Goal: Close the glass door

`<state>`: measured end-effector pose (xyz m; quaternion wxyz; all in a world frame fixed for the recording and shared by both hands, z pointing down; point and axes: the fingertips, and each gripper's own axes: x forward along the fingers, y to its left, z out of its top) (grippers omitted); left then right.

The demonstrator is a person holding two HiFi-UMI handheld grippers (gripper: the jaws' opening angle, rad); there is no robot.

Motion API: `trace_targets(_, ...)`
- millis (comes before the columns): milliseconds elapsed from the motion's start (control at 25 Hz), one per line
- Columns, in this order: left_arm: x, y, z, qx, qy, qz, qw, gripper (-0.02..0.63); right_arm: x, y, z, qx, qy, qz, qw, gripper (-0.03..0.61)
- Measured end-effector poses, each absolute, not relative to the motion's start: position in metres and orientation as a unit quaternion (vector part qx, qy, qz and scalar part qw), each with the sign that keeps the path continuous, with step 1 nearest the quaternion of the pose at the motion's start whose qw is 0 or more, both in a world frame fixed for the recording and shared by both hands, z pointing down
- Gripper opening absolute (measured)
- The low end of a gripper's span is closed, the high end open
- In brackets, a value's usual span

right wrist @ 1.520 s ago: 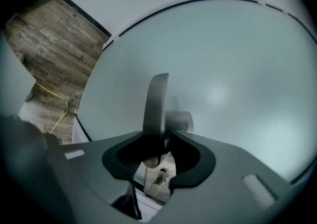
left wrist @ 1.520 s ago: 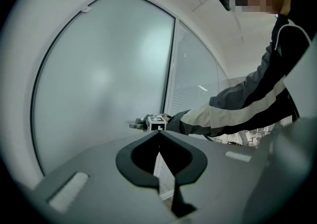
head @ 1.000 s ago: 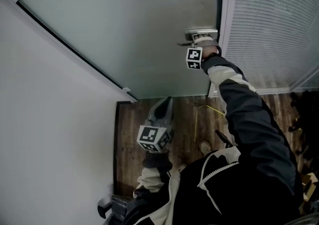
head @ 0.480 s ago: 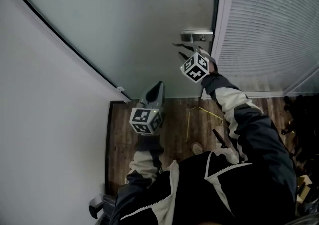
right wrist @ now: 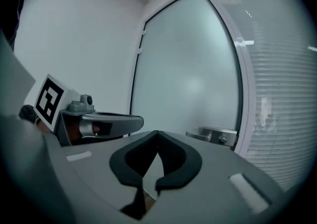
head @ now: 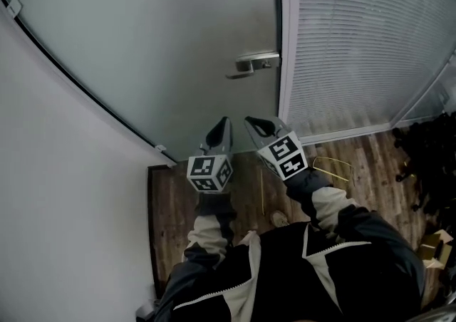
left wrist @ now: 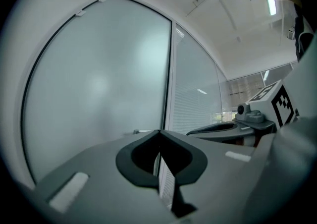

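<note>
Head view: glass door (head: 142, 50) sits flush in its frame, handle (head: 253, 64) well ahead of both tips. Left gripper view: left gripper (left wrist: 159, 133) jaws together, empty, door ahead. Right gripper view: right gripper (right wrist: 157, 134) jaws just closed on nothing, handle ahead-right. Closing looks done; next, confirm the latch. A second ago right was at the handle; now clear, beside left.

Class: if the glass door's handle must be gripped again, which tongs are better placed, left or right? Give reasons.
Right, narrowly. In the head view the right tongs, just closed on nothing, lie straight below the handle; the left tongs, also shut, sit off to its side.
</note>
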<state>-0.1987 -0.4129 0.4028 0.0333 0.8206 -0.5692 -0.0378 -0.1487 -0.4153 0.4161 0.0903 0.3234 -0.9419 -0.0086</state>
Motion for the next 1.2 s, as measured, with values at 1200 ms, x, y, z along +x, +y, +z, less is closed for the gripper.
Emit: trace_targets(1200, -0.174, -0.398, 0.412, 0.840, -0.541, -0.026, 0.044, -0.001, -0.115, -0.415, 0.425, 0.368, -0.924, -0.006, 0.107, 0.000)
